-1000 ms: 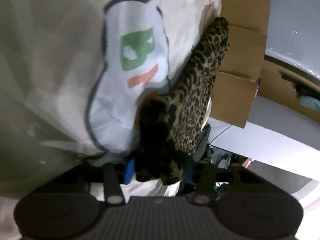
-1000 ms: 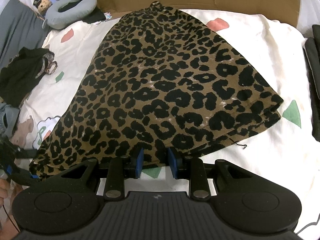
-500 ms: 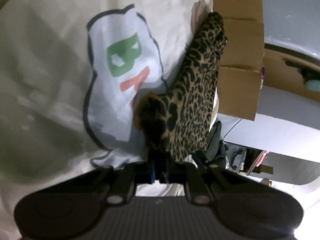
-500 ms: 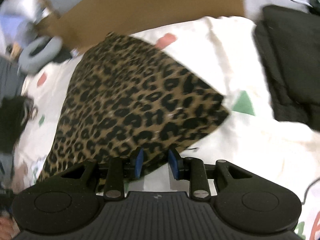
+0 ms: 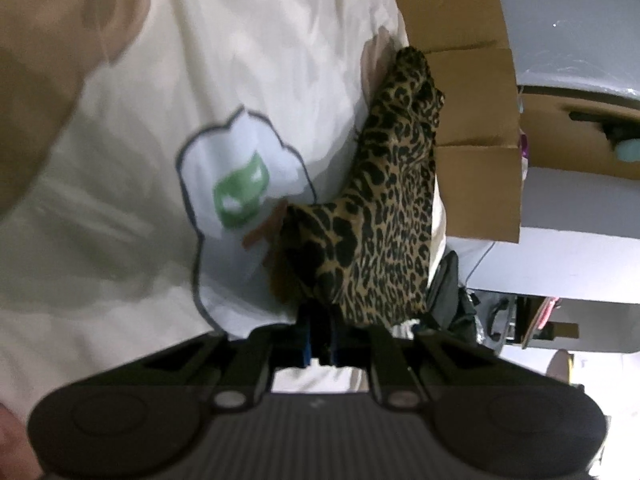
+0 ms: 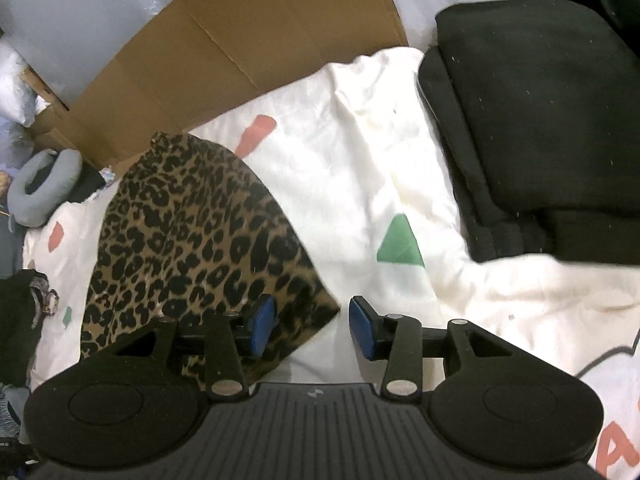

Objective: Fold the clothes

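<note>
A leopard-print skirt (image 6: 192, 236) lies on a white printed sheet (image 6: 360, 160), folded narrower, its lower right corner by my right gripper. The right gripper (image 6: 312, 326) stands open just above that corner, its left blue pad over the cloth, nothing held. In the left wrist view the same leopard-print skirt (image 5: 384, 220) rises from my left gripper (image 5: 320, 340), whose blue pads are shut on its edge. The sheet (image 5: 200, 80) with a green and orange print fills that view.
A stack of folded black clothes (image 6: 532, 120) sits at the right on the sheet. Brown cardboard (image 6: 224, 52) stands behind the bed. A grey neck pillow (image 6: 40, 184) and dark clothes (image 6: 20, 312) lie at the left. A blurred hand (image 5: 36, 60) shows top left.
My right gripper has let go of the skirt's hem and opened after carrying it left and across. The left gripper closed on the skirt's edge and stays shut on it.
</note>
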Motion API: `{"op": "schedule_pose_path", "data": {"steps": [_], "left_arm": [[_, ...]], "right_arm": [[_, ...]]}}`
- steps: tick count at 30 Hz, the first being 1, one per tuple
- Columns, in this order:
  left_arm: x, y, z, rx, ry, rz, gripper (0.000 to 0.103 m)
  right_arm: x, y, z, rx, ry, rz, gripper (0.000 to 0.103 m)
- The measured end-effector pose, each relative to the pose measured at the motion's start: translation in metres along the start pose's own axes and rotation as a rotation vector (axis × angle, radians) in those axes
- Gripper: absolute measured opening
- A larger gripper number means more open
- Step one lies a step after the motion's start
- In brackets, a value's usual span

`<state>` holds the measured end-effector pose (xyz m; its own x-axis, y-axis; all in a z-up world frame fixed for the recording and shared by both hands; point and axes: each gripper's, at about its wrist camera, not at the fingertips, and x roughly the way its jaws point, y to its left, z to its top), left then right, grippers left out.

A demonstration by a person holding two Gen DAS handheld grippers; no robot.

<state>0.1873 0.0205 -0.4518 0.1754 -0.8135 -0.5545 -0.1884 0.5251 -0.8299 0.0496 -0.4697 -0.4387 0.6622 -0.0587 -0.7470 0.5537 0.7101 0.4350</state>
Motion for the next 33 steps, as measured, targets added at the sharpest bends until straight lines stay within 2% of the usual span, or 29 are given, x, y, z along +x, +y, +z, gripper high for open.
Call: {"op": "schedule_pose_path", "data": {"steps": [4, 16, 19, 20, 21, 25, 28, 29, 33], "left_arm": [[-0.003, -0.001, 0.004, 0.018, -0.011, 0.023, 0.008], [-0.01, -0.006, 0.01, 0.06, -0.021, 0.057, 0.008], [-0.011, -0.009, 0.009, 0.073, -0.035, 0.063, 0.008], [-0.013, -0.008, 0.009, 0.074, -0.037, 0.065, 0.008], [-0.015, -0.007, 0.01, 0.075, -0.04, 0.067, 0.008], [-0.021, -0.007, 0.011, 0.085, -0.051, 0.077, 0.008], [-0.024, -0.009, 0.012, 0.096, -0.064, 0.082, 0.008], [-0.026, -0.011, 0.011, 0.102, -0.07, 0.078, 0.008], [-0.037, -0.019, 0.011, 0.118, -0.087, 0.07, 0.008]], "right_arm": [[0.008, 0.0, 0.015, -0.026, 0.021, 0.035, 0.048], [0.062, 0.005, 0.033, -0.075, 0.197, 0.073, 0.048], [0.068, 0.007, 0.039, -0.088, 0.217, 0.094, 0.046], [0.07, 0.007, 0.04, -0.093, 0.223, 0.102, 0.043], [0.073, 0.009, 0.041, -0.094, 0.233, 0.114, 0.034], [0.082, 0.014, 0.043, -0.119, 0.265, 0.136, 0.031], [0.085, 0.015, 0.045, -0.132, 0.284, 0.15, 0.013], [0.083, 0.015, 0.046, -0.126, 0.281, 0.15, 0.003], [0.071, 0.017, 0.047, -0.11, 0.264, 0.162, 0.0]]}}
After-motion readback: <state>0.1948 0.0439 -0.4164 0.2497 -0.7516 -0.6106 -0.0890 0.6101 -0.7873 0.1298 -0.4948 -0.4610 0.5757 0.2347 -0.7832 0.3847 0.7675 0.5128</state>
